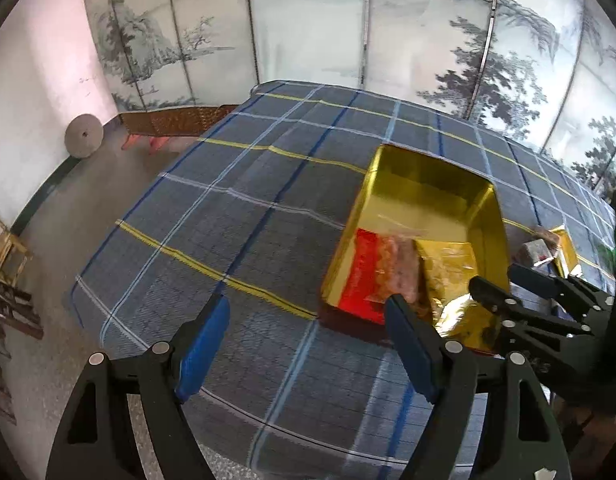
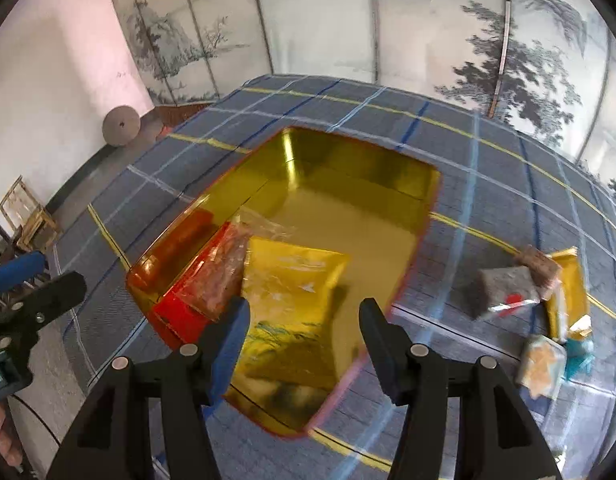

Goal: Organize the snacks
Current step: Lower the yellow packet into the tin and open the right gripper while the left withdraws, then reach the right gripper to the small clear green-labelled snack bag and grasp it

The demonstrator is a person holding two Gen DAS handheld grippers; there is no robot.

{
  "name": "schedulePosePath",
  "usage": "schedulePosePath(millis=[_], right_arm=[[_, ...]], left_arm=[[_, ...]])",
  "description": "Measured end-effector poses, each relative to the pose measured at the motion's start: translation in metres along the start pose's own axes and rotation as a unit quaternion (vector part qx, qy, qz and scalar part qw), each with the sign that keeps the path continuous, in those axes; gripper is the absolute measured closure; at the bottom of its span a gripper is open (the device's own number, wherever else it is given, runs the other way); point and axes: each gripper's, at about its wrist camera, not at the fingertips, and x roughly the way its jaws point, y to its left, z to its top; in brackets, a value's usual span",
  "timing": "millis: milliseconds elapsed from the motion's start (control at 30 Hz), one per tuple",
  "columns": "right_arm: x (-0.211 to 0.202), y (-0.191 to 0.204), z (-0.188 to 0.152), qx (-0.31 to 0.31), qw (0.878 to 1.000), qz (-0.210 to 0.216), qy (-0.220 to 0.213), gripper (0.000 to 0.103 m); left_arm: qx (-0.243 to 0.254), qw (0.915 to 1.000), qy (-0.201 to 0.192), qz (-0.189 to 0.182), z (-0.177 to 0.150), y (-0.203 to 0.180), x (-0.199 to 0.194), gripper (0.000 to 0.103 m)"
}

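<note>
Left tongs [image 1: 308, 316] and right tongs [image 2: 303, 316] both agape, empty, angled downward.

The surface wore a grey-blue plaid cloth [image 2: 488, 184] crossed by yellow, white and dark blue lines. The shallow rectangular metal tin [image 2: 348, 168] shone gold inside, edged red. Inside the tin lay a gold foil packet [image 2: 291, 272] and a red packet [image 2: 211, 280]. The black tongs [image 1: 308, 344] bore blue pads [image 1: 203, 352].

An open gold tin [image 2: 424, 196] on the counter holds a red packet [image 2: 211, 280] beside a yellow packet [image 2: 291, 276]; several more snack packets [image 2: 540, 304] lie to its right.
</note>
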Motion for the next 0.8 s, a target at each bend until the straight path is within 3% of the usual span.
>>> schedulePosePath(millis=[200,500,800], right_arm=[[-0.036,-0.047,-0.021,0.035,0.999,-0.038,-0.007,0.045],[-0.081,-0.147,-0.082,0.135,0.984,-0.106,0.035,0.045],[-0.071,-0.184,-0.131,0.196,0.971,-0.103,0.088,0.045]], left_arm=[[0.024,0.9995,-0.001,-0.023,-0.003,-0.031,-0.003,0.024],[0.061,0.9965,-0.001,-0.058,-0.007,-0.077,-0.002,0.024],[0.076,0.9951,0.005,-0.062,-0.011,-0.088,0.002,0.024]])
